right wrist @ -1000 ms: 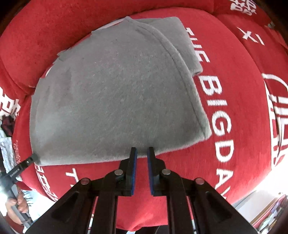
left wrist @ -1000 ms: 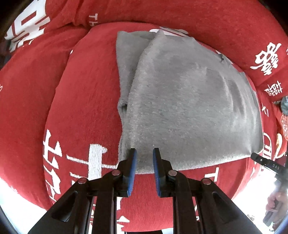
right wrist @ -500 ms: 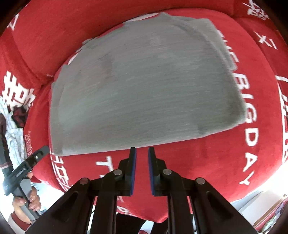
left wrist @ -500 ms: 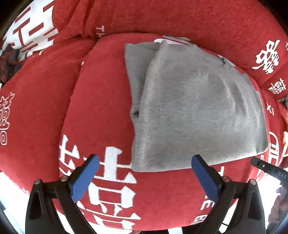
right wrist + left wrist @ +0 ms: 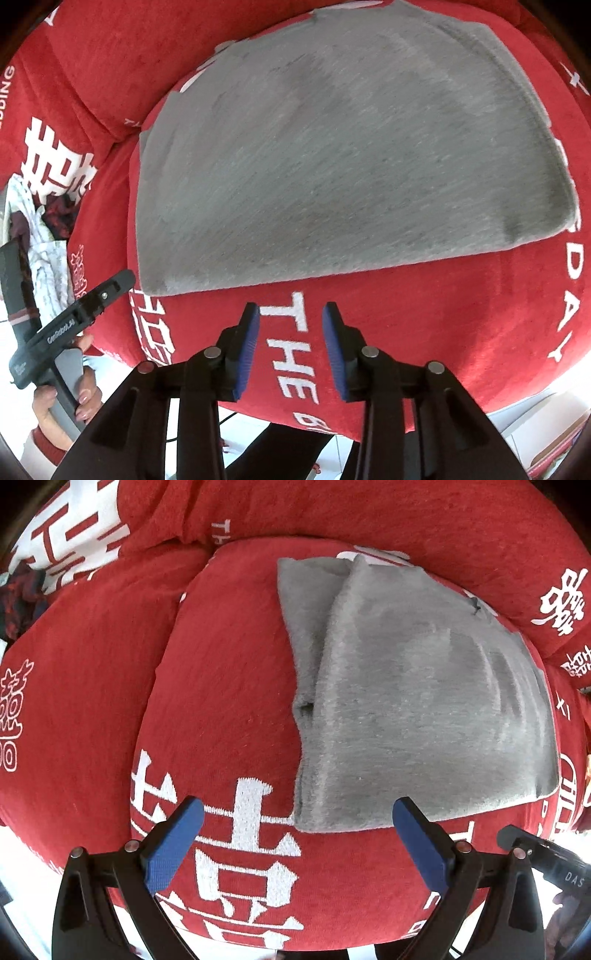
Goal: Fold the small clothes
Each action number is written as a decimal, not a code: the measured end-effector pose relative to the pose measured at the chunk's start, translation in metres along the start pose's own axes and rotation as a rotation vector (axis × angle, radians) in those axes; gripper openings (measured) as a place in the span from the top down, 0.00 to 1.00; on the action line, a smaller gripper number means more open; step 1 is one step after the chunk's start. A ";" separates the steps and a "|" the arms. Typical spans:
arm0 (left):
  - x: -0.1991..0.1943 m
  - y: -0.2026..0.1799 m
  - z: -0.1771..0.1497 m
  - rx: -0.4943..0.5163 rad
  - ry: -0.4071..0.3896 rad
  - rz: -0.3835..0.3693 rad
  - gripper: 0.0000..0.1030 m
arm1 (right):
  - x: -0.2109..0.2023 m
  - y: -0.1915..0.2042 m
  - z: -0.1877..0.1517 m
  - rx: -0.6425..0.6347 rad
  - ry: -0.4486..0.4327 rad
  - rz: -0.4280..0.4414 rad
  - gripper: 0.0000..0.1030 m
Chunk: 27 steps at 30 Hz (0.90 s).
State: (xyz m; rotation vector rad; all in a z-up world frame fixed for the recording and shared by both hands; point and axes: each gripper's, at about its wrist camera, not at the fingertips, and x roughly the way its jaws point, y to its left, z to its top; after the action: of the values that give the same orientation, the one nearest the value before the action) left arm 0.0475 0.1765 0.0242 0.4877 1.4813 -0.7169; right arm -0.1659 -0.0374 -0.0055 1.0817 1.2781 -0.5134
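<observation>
I see the grey garment [image 5: 424,709] lying folded flat on the red cushion [image 5: 229,686], at one o'clock from my left gripper [image 5: 295,845], whose fingers stand wide and empty. My right gripper [image 5: 290,347] is opening, nothing between. Another fold may remain.

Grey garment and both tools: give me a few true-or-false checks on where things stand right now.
1. The grey garment lies folded on the red cushion. True.
2. The left tool is clamped on the garment. False: its jaws stand wide open, the garment's near corner lying between them, untouched.
3. The right tool holds the garment's edge. False: its jaws are opening over bare red fabric, nothing between them.
4. The cushion carries white lettering. True.
</observation>
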 end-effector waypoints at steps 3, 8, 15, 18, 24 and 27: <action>0.004 0.001 0.001 0.016 0.012 0.003 0.01 | 0.004 0.003 -0.001 0.005 -0.002 0.026 0.61; 0.007 0.009 0.004 -0.010 0.026 -0.043 0.01 | 0.014 0.005 0.000 0.047 0.002 0.108 0.60; 0.005 0.034 0.018 -0.094 0.004 -0.126 0.01 | 0.039 0.013 0.000 0.145 0.026 0.260 0.56; 0.007 0.044 0.028 -0.104 -0.002 -0.139 0.01 | 0.050 0.017 -0.001 0.171 0.024 0.318 0.54; 0.013 0.055 0.042 -0.129 0.004 -0.205 0.01 | 0.079 0.018 -0.003 0.273 0.041 0.437 0.53; 0.019 0.059 0.046 -0.153 0.023 -0.266 0.01 | 0.085 0.022 0.000 0.293 -0.011 0.490 0.53</action>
State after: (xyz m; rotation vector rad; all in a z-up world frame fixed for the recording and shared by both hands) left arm 0.1201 0.1839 -0.0001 0.1837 1.6271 -0.7992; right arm -0.1256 -0.0068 -0.0768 1.5792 0.8963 -0.3351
